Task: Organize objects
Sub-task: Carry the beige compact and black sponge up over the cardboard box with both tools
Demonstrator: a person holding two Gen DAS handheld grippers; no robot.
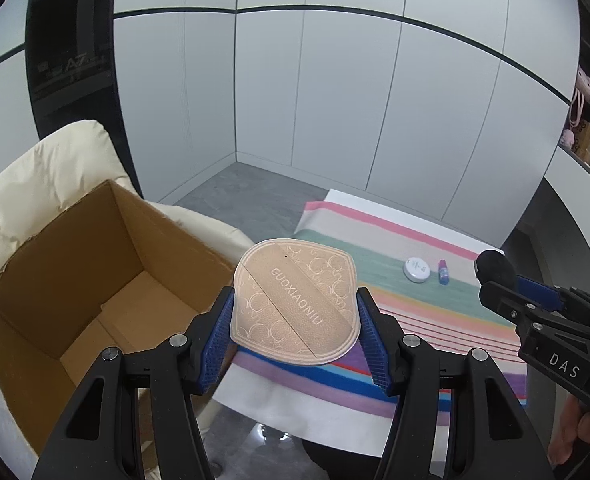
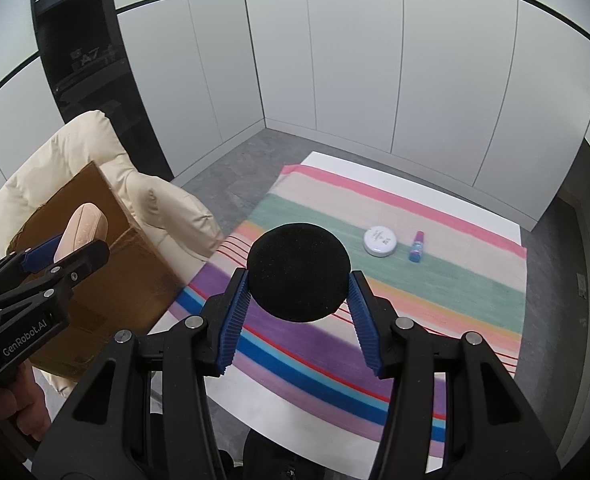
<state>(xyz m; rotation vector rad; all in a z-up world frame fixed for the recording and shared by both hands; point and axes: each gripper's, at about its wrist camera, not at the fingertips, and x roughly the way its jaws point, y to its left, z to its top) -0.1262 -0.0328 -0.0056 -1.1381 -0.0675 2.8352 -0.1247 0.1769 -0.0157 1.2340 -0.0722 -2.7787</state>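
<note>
My left gripper (image 1: 295, 320) grips a flat beige embossed powder puff (image 1: 295, 300) between its blue pads, held in the air beside the near right rim of the open brown cardboard box (image 1: 75, 280). My right gripper (image 2: 299, 292) clamps a round black sponge puff (image 2: 299, 272) above the striped multicolour cloth (image 2: 435, 300). Far right on the cloth lie a white round tin (image 2: 379, 241) and, just beside it, a small blue-and-pink bottle (image 2: 416, 251). The box sits on a cream padded chair (image 1: 47, 176).

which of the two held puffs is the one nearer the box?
The beige puff in the left hand-held gripper, at the cardboard box rim. The black puff, in the right hand-held gripper, is over the striped mat.
</note>
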